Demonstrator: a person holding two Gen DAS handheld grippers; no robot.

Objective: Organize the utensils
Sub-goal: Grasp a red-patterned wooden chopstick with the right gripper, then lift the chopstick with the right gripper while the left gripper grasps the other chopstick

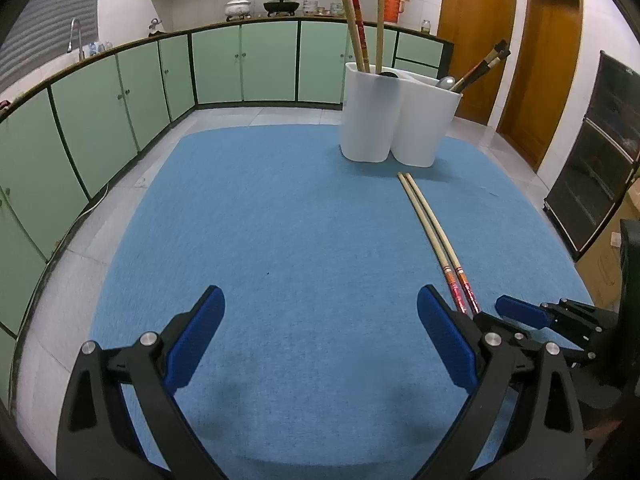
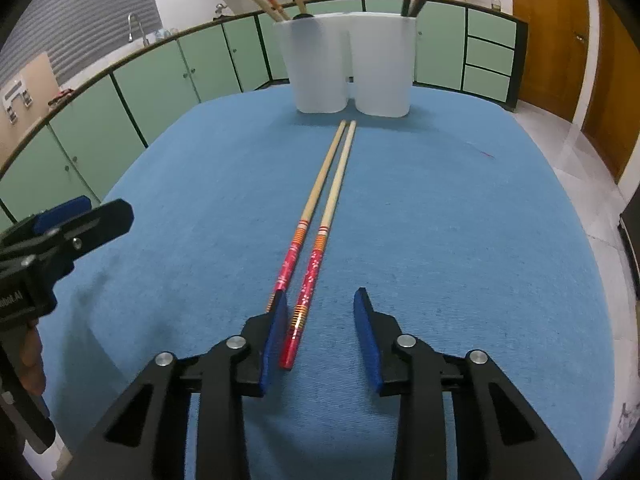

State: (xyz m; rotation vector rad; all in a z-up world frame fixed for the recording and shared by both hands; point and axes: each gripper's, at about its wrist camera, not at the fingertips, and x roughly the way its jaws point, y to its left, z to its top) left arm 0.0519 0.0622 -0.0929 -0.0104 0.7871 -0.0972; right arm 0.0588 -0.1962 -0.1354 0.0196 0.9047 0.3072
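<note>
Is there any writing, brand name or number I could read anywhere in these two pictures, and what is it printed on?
"obot.AI": white letters on the side of the black body of the left gripper, cut off at the picture's left edge, so the start is missing.
Red and orange bands on the pair of bamboo chopsticks on the blue felt mat: pattern only, no words.
White wall panel at far left: marks too small to read.

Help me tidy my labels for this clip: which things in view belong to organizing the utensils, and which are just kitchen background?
Part of the job:
- pair of chopsticks on the blue mat
- white utensil holder
- chopsticks already standing in it
- right claw, around the pair's red ends

Just background:
- green cabinets
- pots on the counter
- wooden doors
- left claw, open
</note>
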